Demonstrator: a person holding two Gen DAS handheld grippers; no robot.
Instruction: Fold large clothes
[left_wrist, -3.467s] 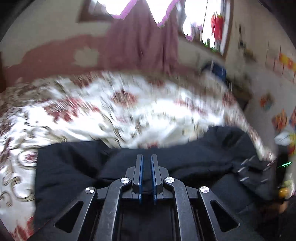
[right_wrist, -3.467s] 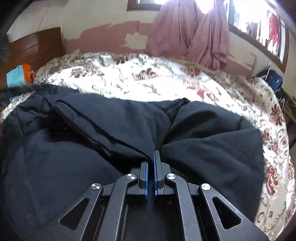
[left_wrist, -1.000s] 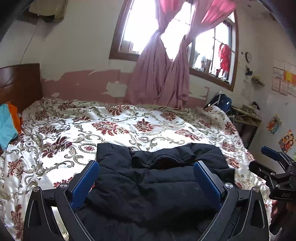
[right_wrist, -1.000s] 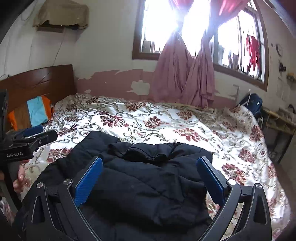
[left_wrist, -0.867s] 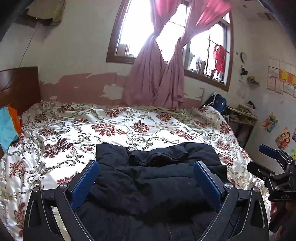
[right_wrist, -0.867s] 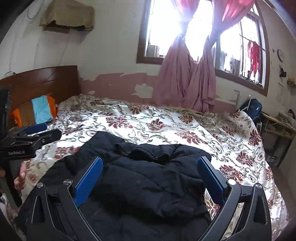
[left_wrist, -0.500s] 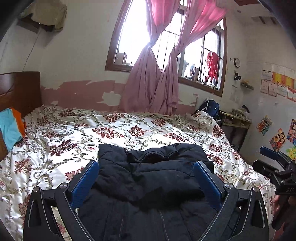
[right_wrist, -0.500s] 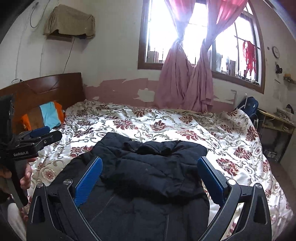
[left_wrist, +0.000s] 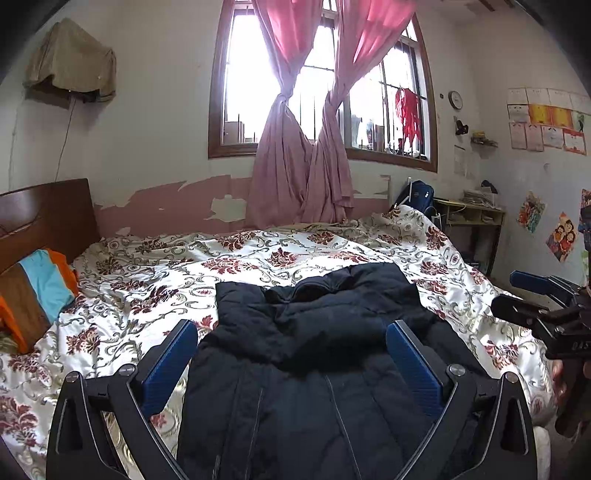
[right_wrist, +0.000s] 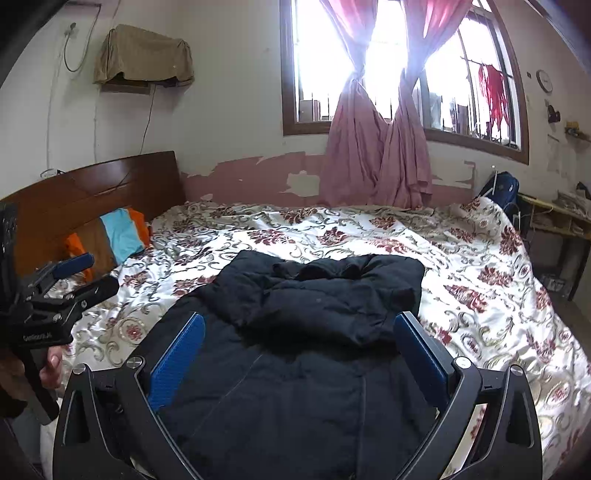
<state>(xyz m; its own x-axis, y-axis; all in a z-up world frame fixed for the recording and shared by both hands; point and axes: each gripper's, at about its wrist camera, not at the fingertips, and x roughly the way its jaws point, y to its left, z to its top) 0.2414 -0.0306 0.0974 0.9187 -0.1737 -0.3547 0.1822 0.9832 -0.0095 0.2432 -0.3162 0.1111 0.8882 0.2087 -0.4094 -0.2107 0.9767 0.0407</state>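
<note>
A: The left hand-held gripper (left_wrist: 291, 354) had its blue fingers spread wide and held nothing. The right hand-held gripper (right_wrist: 299, 349) was the same, spread and empty. A few seconds earlier both had been pressed together on the black cloth, down close to it.

B: So both let go and pulled back?

A: Yes. They hung above the near edge of the bed (left_wrist: 122, 295), well clear of the black jacket (left_wrist: 317, 350), and the view had lifted from cloth to the whole room.

B: Where did the jacket lie?

A: On the floral bedspread, near side, its body running toward the grippers and its collar end farther off. The upper part looked doubled over into a thick bundle across the middle.

B: Meaning one fold was laid down?

A: I judged so. The lower body was spread long, so more folding seemed left.

B: And beyond it?

A: An orange and blue pillow (right_wrist: 118, 232) at the far left by the headboard (right_wrist: 110, 184), then pink curtains (left_wrist: 299, 166) at the window.
</note>
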